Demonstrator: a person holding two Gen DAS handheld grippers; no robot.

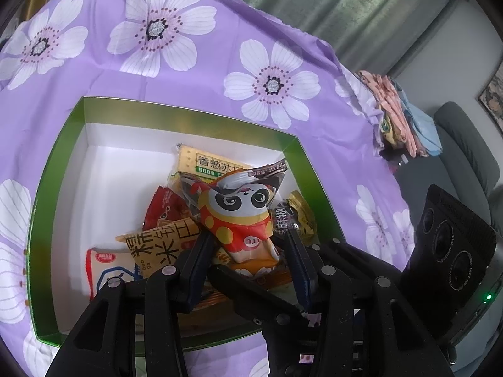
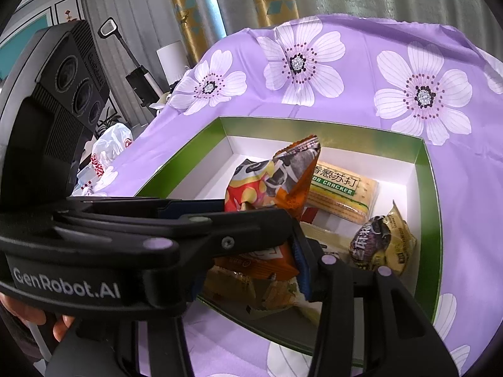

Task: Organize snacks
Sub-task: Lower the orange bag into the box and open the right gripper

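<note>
L gripper (image 1: 248, 251) pinched panda snack bag (image 1: 242, 213) over green box (image 1: 56, 163); R gripper (image 2: 251, 245) pinched orange packet (image 2: 261, 259) at box's near side.

Left gripper (image 1: 248, 251): matte black linkage, silver rivets, ribbed blue pads. Right gripper (image 2: 267, 245): same black build, white "GenRobot.AI" lettering, lilac-tinted rivets, one screw.

Grey-green curtains (image 1: 377, 9) and gold patterned ones (image 2: 188, 9) are seen behind; a grey sofa (image 1: 465, 144) is placed beside.
</note>
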